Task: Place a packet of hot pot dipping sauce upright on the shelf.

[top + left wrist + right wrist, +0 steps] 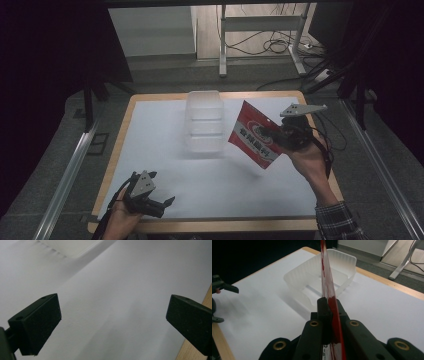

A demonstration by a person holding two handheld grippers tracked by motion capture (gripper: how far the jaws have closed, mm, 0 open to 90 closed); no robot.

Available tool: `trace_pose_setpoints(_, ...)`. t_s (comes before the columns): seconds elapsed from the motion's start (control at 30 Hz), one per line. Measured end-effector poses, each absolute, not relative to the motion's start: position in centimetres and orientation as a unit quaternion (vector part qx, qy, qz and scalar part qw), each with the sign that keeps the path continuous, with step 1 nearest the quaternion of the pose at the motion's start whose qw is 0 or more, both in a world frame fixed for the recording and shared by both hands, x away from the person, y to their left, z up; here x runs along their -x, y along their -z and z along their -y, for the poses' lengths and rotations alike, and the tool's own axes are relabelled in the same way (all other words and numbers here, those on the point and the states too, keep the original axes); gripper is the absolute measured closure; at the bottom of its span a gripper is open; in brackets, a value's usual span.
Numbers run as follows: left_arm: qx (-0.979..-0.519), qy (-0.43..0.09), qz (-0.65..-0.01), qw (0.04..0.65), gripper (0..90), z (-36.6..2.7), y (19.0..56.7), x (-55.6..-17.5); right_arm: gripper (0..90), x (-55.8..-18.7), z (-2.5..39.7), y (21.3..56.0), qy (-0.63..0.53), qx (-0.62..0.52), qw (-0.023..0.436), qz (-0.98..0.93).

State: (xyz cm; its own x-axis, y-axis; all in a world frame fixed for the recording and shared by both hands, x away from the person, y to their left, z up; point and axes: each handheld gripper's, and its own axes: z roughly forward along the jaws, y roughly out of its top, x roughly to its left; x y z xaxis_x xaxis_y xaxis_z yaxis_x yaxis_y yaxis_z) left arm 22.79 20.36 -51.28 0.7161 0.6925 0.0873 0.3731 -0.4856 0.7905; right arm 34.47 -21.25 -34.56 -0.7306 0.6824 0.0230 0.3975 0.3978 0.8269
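Red and white, the snack pouch (254, 134) hangs in the air at about 3 o'clock of the clear plastic bin (204, 121), pinched at its right edge by the right gripper (278, 136). In the right gripper view the fingers (324, 305) are clamped flat on the film, and the pouch stands edge-on, pointing toward the bin (322, 277).

To place it well, I judge the pouch should be carried over the bin's open top toward 9 o'clock, its lower corner cleared above the near wall, then lowered before the grip is let go; the film is slack and may fold or catch on the rim if brought in too low.

The right hand (311, 161) is raised off the table (210, 185), wrist bent so the gripper points left across it. The left gripper (152, 201) rests low near the table's 7 o'clock corner, its fingers (37, 325) spread wide with nothing between them, aimed along the white surface.
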Motion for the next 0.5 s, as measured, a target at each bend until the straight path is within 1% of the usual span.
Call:
trace_pose_setpoints(0.13,-0.836,-0.194,-0.322,0.401,0.0,-20.5,51.2,-22.8,87.8,-35.5,21.1,34.2,-0.438,-0.327,0.163,-0.821)
trace_pose_setpoints(0.5,-0.828,-0.177,-0.333,0.415,0.0,-20.6,51.1,-22.8,87.7,-38.2,19.8,33.5,-0.445,-0.315,0.145,-0.825)
